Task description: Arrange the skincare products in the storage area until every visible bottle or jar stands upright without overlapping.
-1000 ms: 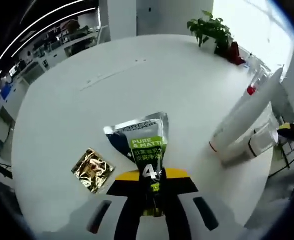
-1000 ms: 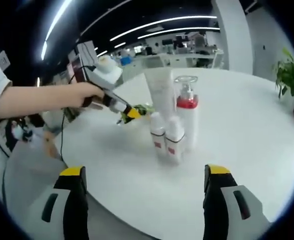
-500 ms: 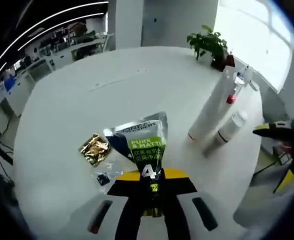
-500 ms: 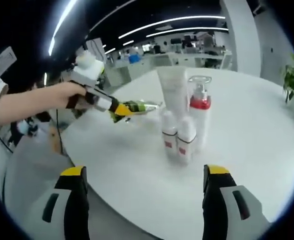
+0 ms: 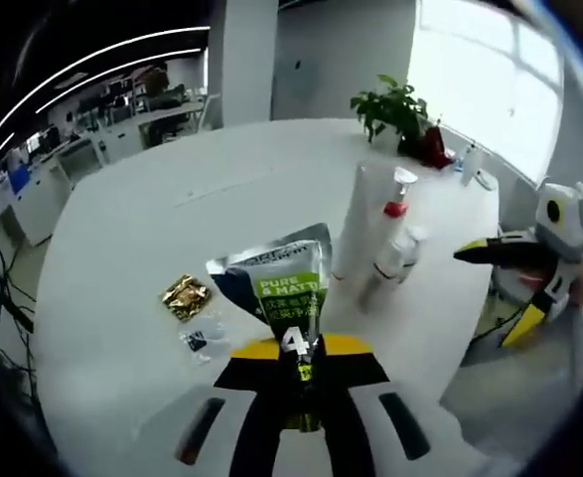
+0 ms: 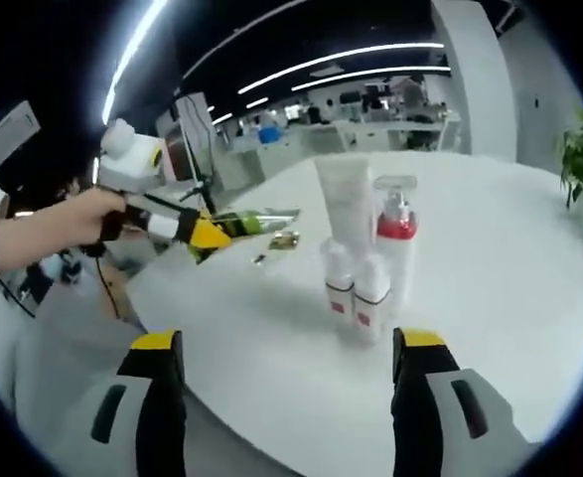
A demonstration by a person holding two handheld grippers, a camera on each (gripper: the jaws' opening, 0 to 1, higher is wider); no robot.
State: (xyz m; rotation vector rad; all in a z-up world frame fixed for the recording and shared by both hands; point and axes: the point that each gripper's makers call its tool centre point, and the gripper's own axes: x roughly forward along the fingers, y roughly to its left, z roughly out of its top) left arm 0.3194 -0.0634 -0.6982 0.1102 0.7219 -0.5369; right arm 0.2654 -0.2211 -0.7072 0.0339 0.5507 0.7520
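Round white table point(image 6: 490, 298), open-plan office

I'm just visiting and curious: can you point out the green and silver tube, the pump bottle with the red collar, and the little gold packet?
green and silver tube point(image 5: 289, 288), left gripper view, on its green label.
pump bottle point(image 6: 397, 227), right gripper view, on its red collar.
gold packet point(image 5: 186, 296), left gripper view, on its middle.
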